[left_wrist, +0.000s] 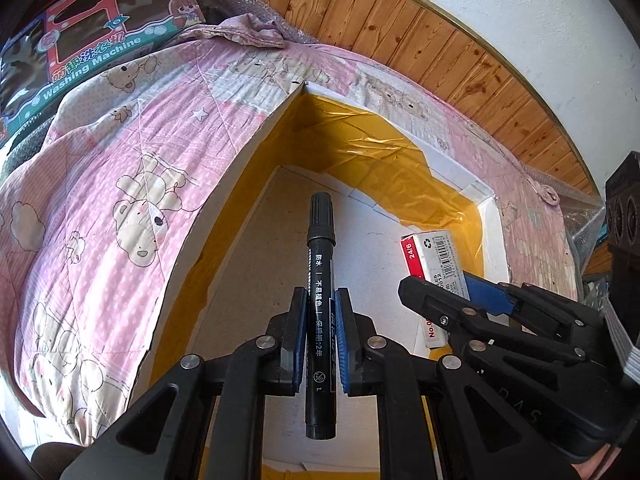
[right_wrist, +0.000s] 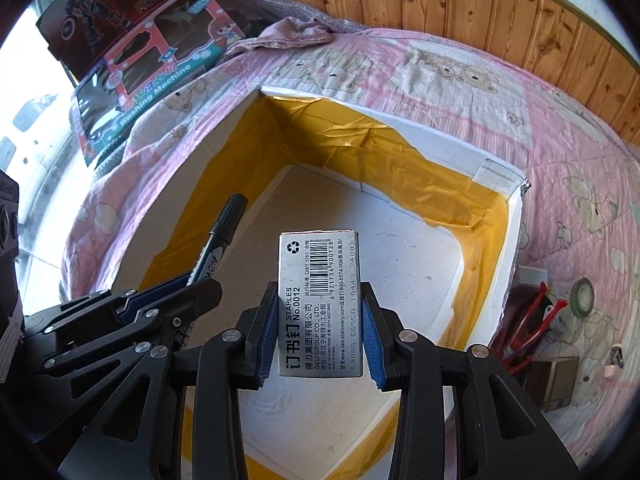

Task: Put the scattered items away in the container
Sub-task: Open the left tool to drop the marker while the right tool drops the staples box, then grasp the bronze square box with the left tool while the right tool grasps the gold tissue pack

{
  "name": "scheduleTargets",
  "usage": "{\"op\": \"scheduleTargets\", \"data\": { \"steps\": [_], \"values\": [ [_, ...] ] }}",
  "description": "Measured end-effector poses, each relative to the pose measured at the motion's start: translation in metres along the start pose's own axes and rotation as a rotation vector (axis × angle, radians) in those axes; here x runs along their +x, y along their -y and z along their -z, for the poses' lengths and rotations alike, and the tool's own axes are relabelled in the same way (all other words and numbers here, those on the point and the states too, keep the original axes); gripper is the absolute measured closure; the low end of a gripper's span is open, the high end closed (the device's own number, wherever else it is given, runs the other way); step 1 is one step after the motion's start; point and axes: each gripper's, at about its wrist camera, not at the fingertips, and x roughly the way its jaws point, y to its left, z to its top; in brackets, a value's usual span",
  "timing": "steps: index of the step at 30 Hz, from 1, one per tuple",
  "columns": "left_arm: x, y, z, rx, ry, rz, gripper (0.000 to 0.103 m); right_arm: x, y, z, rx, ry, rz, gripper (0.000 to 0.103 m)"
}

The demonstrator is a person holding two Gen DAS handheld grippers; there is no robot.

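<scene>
My left gripper is shut on a black marker that points forward over the open white box, whose inner walls are taped yellow. My right gripper is shut on a grey box of staples, held flat above the box floor. In the left wrist view the right gripper and the staple box show at the right. The right wrist view has the left gripper and the marker at its left. Both hover inside the box's opening, side by side.
The box sits on a pink bear-print quilt. A toy washing machine carton lies far left, with a dark toy carton behind it. Red-handled pliers, a tape roll and a small brown box lie right of the box. Wood panelling backs the bed.
</scene>
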Motion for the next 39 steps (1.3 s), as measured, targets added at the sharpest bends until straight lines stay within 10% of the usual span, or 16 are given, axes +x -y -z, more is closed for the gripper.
{"op": "scheduleTargets", "data": {
  "steps": [12, 20, 30, 39],
  "values": [
    [0.065, 0.004, -0.035, 0.000, -0.137, -0.065, 0.090, 0.046, 0.018, -0.024, -0.040, -0.123, 0.063, 0.062],
    [0.061, -0.001, -0.036, -0.045, -0.187, -0.060, 0.058, 0.006, 0.019, -0.009, -0.049, -0.067, -0.019, 0.062],
    [-0.009, 0.017, 0.006, -0.051, -0.054, -0.044, 0.053, -0.049, 0.032, 0.013, -0.001, 0.042, -0.179, 0.055],
    [-0.102, 0.089, 0.094, 0.223, 0.215, 0.053, 0.053, -0.141, 0.073, 0.141, 0.120, 0.271, -0.328, 0.055]
  ]
}}
